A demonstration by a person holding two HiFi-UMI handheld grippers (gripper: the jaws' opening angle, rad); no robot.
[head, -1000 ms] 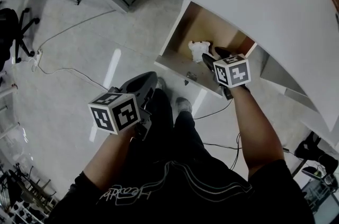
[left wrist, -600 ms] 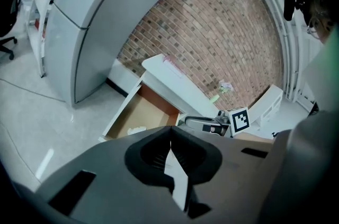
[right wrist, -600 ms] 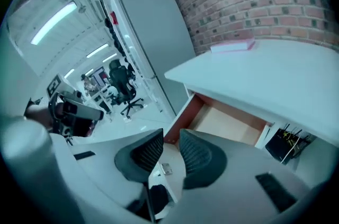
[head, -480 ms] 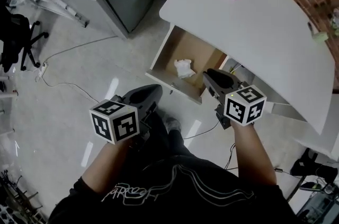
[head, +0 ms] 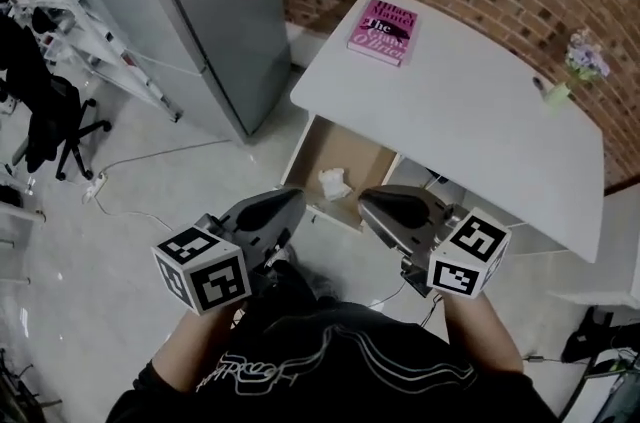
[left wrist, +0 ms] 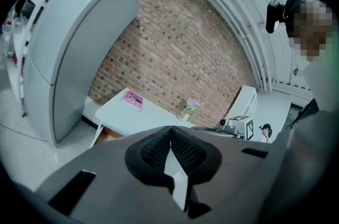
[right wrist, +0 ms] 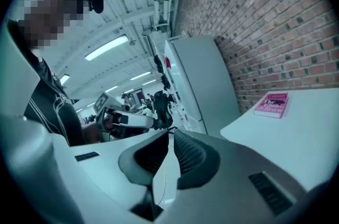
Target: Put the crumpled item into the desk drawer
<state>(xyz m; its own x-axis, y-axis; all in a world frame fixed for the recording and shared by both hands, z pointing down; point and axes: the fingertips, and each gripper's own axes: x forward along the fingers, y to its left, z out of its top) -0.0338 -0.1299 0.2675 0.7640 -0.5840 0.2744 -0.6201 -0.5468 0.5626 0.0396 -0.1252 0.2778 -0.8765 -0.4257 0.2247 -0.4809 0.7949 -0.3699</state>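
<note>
Since the crumpled white paper wad [head: 333,182] lies inside the open wooden desk drawer [head: 352,149], both grippers hang clear: left gripper [head: 295,196] pressed together, empty; right gripper [head: 365,201] closing on nothing.

The left forearm [head: 183,351] and the right forearm [head: 482,333] are held forward, side by side. The left gripper [head: 296,196] has its jaws together and holds nothing. The right gripper [head: 364,202] is also closed and empty.

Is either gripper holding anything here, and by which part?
Nothing is held. The left gripper is shut empty, the right gripper closing on nothing; the crumpled item lies in the open drawer.
</note>
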